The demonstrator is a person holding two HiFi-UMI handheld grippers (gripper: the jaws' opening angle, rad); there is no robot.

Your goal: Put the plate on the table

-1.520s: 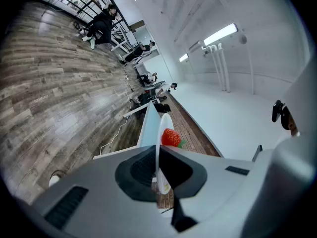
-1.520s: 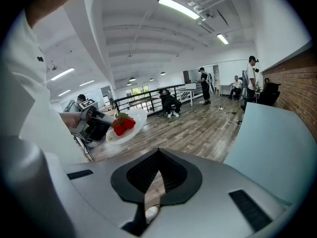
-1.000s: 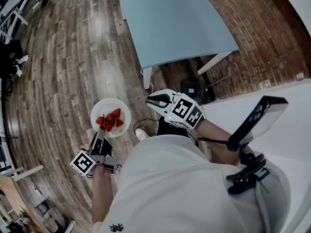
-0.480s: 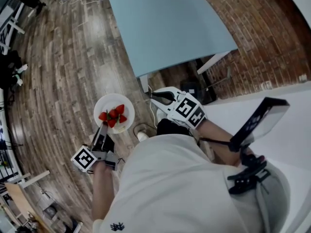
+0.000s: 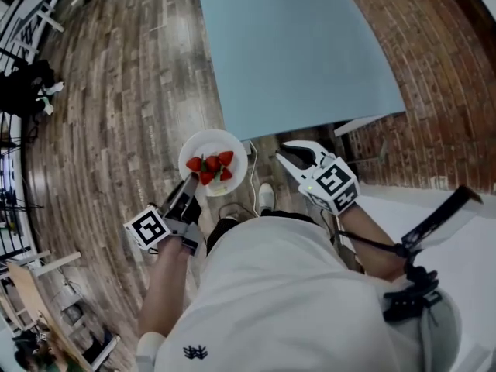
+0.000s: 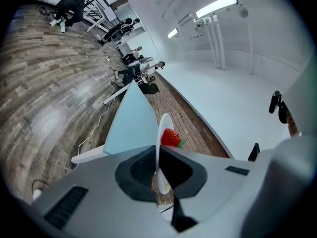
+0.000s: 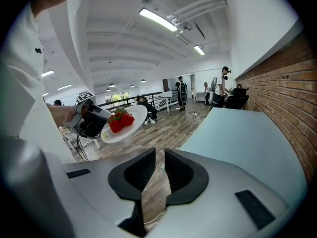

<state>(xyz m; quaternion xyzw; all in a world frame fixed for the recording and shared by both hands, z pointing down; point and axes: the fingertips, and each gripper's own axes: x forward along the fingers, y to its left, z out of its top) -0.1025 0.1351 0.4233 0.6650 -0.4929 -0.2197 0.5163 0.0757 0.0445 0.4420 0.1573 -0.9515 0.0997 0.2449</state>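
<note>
The table (image 5: pixel 302 53) lies ahead. The plate (image 5: pixel 213 139) hangs in the air over the wooden floor (image 5: pixel 116 91), near the table's front edge but not yet above the top. The left gripper (image 5: pixel 188 188) carries it alone, with the jaws closed on the near rim and the rest of the plate projecting forward unsupported. The right gripper (image 5: pixel 288 152) is just beside the plate, its jaws a little apart and empty. Probable faults:

- The thin rim could pivot or slip between the pads if the hand tilts or jolts, dropping the plate to the floor.
- The far rim could strike the table's edge if brought in too low, levering the plate out of the grip.
- The strawberries (image 5: pixel 211 167) lie loose in a small pile, so any tilt at set-down could roll them off.
</note>
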